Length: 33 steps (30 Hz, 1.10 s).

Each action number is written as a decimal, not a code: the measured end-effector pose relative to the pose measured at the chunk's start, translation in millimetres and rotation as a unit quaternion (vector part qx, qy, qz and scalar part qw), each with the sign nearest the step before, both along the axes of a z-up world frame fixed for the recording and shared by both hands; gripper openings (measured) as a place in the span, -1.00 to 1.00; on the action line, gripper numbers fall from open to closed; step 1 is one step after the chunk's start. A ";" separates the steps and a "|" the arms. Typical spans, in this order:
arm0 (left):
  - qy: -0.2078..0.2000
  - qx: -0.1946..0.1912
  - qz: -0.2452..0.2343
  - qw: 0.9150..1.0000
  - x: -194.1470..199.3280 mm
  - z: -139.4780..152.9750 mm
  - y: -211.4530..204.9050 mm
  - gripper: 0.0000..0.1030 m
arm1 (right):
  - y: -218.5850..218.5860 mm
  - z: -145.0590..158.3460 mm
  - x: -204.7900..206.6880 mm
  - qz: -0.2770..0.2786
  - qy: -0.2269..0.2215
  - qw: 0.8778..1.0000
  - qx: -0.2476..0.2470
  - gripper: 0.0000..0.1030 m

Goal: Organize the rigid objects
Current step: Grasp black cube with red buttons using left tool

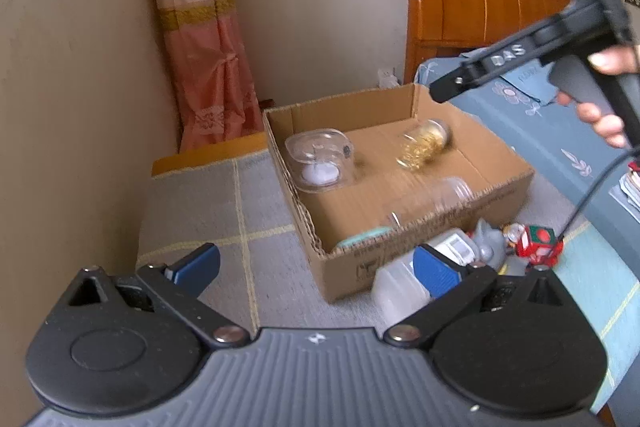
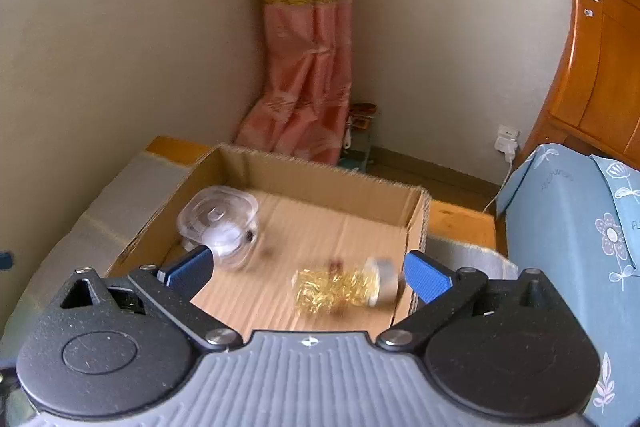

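Both pairs of jaws are spread wide and empty. Loose items (image 1: pixel 496 247) still to be boxed are seen just outside the cardboard box's (image 1: pixel 348 267) near wall, ahead-right of the left gripper (image 1: pixel 316 267), judged nearer. The right gripper (image 2: pixel 308 267) is held above the gold-filled jar (image 2: pixel 344 287), lying crosswise by the box's right wall.

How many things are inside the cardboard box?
4 that I can see: a clear lidded container at the back left, a jar of gold bits lying on its side, an empty clear jar near the front wall, and a teal thing, half hidden.
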<state>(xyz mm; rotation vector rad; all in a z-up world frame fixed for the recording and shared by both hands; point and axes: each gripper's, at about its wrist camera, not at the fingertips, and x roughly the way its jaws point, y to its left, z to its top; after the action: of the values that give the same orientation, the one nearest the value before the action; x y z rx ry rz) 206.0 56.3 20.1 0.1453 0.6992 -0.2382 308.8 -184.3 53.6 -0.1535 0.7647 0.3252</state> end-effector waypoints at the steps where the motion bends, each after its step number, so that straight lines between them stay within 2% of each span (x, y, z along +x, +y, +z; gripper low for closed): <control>1: 0.001 -0.001 -0.001 1.000 -2.3 -1.5 -0.9 0.99 | 0.6 -0.3 -9.3 0.005 -0.001 1.000 0.000 1.00; 8: 0.012 -0.007 -0.008 1.000 -28.6 -12.5 -8.5 0.99 | 1.5 -7.0 -79.1 0.033 -0.016 0.999 -0.003 1.00; 13: 0.015 -0.005 -0.010 1.000 -46.9 -22.7 -18.3 0.99 | -6.6 -23.0 -128.8 0.021 -0.029 0.999 0.019 1.00; 21: 0.027 -0.012 -0.020 0.999 -71.1 -47.5 -37.6 0.99 | -21.1 -73.9 -198.6 -0.055 -0.036 0.998 0.021 1.00; 28: 0.034 -0.002 -0.030 0.999 -80.5 -74.7 -63.5 0.97 | -35.5 -109.6 -226.5 -0.100 -0.013 0.995 0.008 1.00; 31: 0.040 -0.005 -0.041 0.998 -80.0 -80.7 -73.1 0.89 | -40.7 -115.8 -233.7 -0.105 -0.010 0.994 0.006 1.00; 32: 0.043 -0.008 -0.043 0.998 -79.1 -82.5 -75.8 0.77 | -42.2 -116.2 -234.3 -0.106 -0.009 0.994 0.008 1.00; 33: 0.048 -0.009 -0.044 0.998 -77.4 -83.9 -78.7 0.57 | -43.3 -117.3 -234.9 -0.107 -0.008 0.994 0.009 1.00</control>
<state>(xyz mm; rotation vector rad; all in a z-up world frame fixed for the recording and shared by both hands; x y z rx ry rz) 128.6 -22.4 -63.7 0.1479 0.7871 -0.3383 74.0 -227.7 -63.7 -0.0568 0.7551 0.1266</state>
